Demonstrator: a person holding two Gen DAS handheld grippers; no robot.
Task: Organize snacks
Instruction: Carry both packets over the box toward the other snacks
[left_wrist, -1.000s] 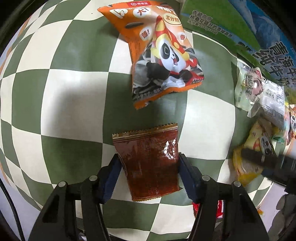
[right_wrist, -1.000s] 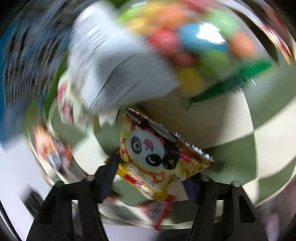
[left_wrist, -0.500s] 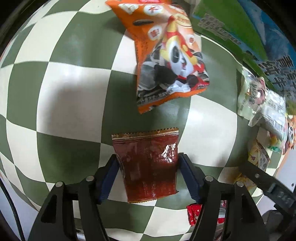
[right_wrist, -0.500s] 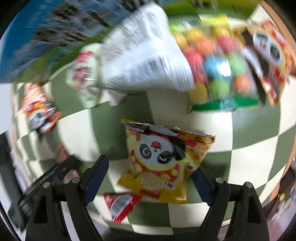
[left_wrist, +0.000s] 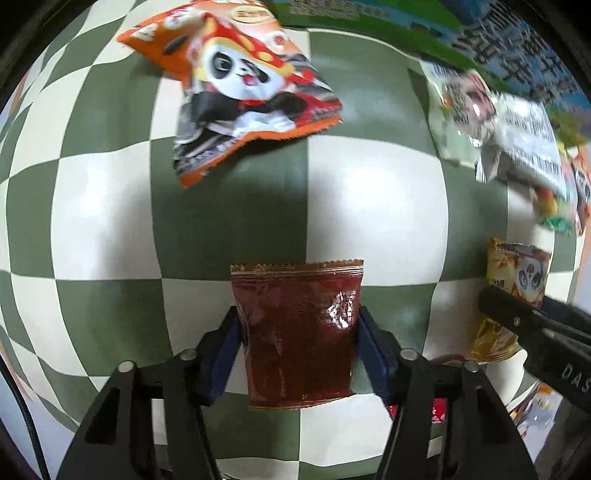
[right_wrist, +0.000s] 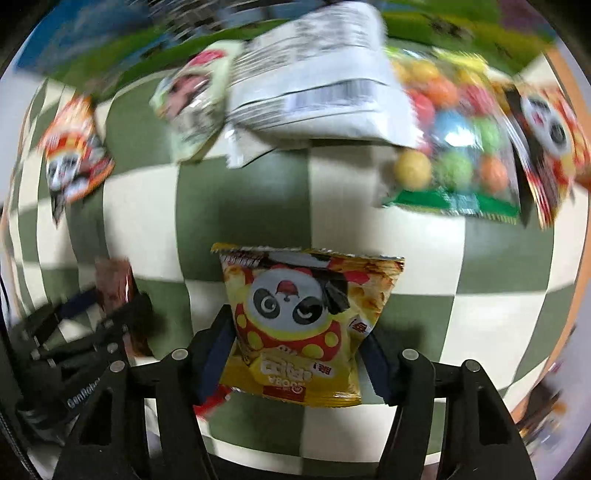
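My left gripper (left_wrist: 297, 328) is shut on a dark red-brown snack packet (left_wrist: 297, 332), held above the green-and-cream checkered cloth (left_wrist: 369, 206). My right gripper (right_wrist: 299, 339) is shut on a yellow panda snack bag (right_wrist: 303, 325), also above the cloth. The yellow bag (left_wrist: 513, 295) and the right gripper's black body show at the right of the left wrist view. The red-brown packet (right_wrist: 114, 288) and the left gripper show at the left of the right wrist view. An orange panda bag (left_wrist: 243, 85) lies ahead of the left gripper.
A pile of snacks lies at the far side: a pale green packet (right_wrist: 192, 99), a white packet (right_wrist: 317, 85), a bag of coloured balls (right_wrist: 458, 140) and another panda bag (right_wrist: 546, 136). A green-blue box (left_wrist: 498, 44) stands behind. A small red packet (left_wrist: 436, 411) lies under the grippers.
Both grippers keep their packets and have turned and shifted over the cloth. The orange panda bag now sits further left in the left wrist view; the right wrist view is steadier.
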